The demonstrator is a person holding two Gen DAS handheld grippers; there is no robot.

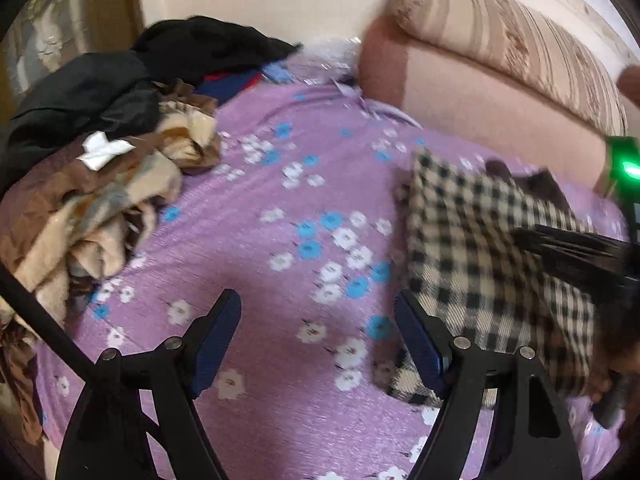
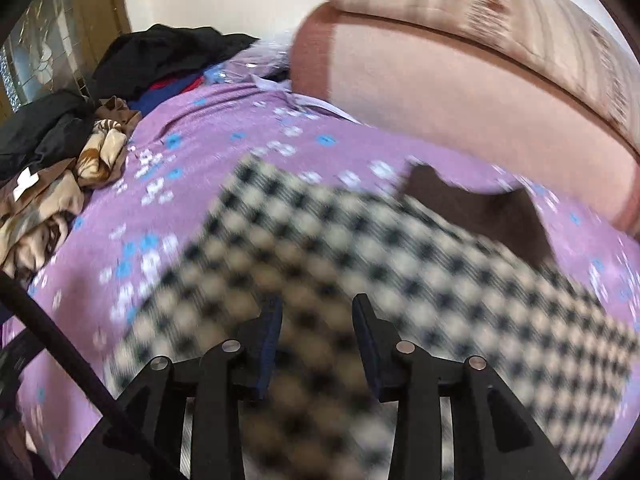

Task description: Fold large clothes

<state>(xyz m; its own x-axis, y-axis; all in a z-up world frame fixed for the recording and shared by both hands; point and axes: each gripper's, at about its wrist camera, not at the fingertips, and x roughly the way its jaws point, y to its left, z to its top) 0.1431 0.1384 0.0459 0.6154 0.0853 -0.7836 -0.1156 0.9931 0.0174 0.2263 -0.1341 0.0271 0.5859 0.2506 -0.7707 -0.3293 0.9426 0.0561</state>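
Purple floral bed sheet (image 1: 256, 184) spans both views. Pink sofa (image 1: 460, 92) behind it. Checked garment (image 2: 360, 248) lies on the sheet, folded, blurred. Crumpled clothes pile (image 1: 100, 152) far left. Left hand-held gripper (image 1: 318, 332) released, over bare sheet. Right hand-held gripper (image 2: 318, 336) part-open above the checked garment, gripping nothing.

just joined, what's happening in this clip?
A person with a handheld gripper in each hand is folding clothes on a bed with a purple floral sheet. A checked garment lies on the sheet, apparently already partly folded. The right gripper is above it with its jaws a little apart; the view is blurred, and nothing looks pinched. The left gripper hovers over bare sheet beside the garment, jaws wide and empty. A pile of unfolded clothes waits at the left.
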